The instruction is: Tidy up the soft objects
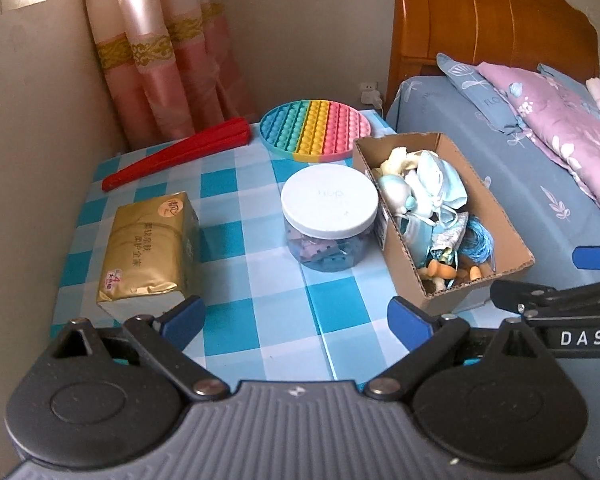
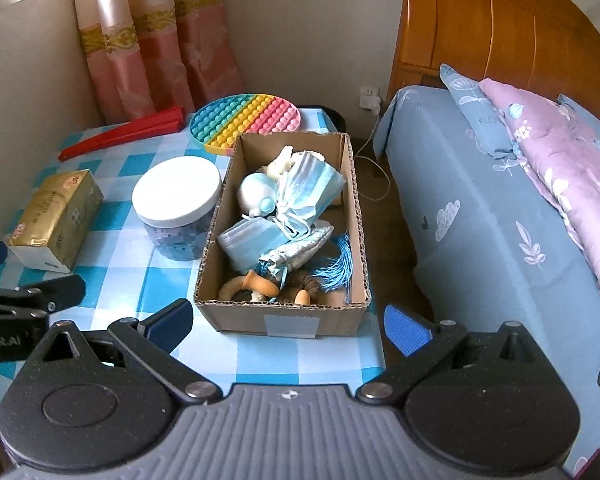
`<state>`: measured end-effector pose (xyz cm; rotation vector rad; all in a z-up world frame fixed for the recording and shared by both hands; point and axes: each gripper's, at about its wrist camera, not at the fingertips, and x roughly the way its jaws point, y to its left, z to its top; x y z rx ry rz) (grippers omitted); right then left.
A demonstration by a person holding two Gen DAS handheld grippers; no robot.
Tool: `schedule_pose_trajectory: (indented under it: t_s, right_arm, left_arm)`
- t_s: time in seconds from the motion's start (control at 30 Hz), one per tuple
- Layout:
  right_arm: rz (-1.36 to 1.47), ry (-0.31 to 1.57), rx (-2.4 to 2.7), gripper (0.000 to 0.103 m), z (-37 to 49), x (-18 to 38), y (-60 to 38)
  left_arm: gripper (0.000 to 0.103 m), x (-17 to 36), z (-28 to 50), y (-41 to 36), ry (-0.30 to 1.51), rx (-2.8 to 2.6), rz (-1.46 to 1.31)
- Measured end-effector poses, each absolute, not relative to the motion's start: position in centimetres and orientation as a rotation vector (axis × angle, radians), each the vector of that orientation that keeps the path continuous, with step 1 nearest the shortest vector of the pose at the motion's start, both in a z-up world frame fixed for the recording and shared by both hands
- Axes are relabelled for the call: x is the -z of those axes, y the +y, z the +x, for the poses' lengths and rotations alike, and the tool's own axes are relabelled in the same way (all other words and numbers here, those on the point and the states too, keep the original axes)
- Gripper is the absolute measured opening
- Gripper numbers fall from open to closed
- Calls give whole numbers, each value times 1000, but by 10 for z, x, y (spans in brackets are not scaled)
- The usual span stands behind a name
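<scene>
left wrist view looks down over a small table covered with a blue-and-white checked cloth (image 1: 260, 320). the left gripper (image 1: 296, 318) hangs above the near edge with its blue-padded jaws spread wide and nothing between them but bare cloth. just beyond its left pad lies a gold foil-wrapped tissue pack (image 1: 148, 250). near the middle of the table stands a clear round jar with a white lid (image 1: 329, 218), holding bluish pieces. touching or nearly touching the jar on its right is an open brown cardboard box (image 1: 446, 216), set at the table's right edge beside a bed with a blue leaf-print sheet (image 1: 520, 184). behind the jar lies a round rainbow silicone bubble mat (image 1: 315, 130), and to its left a long red folded fan (image 1: 178, 156) lies slantwise.

right wrist view shows the right gripper (image 2: 288, 326) over the near end of the box, jaws fully apart, gripping nothing; the box's front wall lies between the two pads in the picture. inside the box, soft things are heaped together: crumpled light blue face masks (image 2: 308, 188), a small white and pale blue plush toy (image 2: 258, 196), a silvery cloth pouch (image 2: 300, 248), a bright blue tassel (image 2: 342, 260) and, at the near end, tan rubbery pieces (image 2: 266, 286). a pink flowered quilt (image 2: 560, 148) lies on the bed against a wooden headboard (image 2: 500, 28).
</scene>
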<state>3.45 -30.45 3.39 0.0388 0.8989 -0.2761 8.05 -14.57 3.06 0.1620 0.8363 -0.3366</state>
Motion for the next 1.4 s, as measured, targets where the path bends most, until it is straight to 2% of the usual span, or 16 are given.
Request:
schedule_pose_trajectory:
  t_s: [1.4]
  right_arm:
    - [39,862,291,103,26,-43,-303]
  left_arm:
    - [97,-42,69,-146,821,323,147]
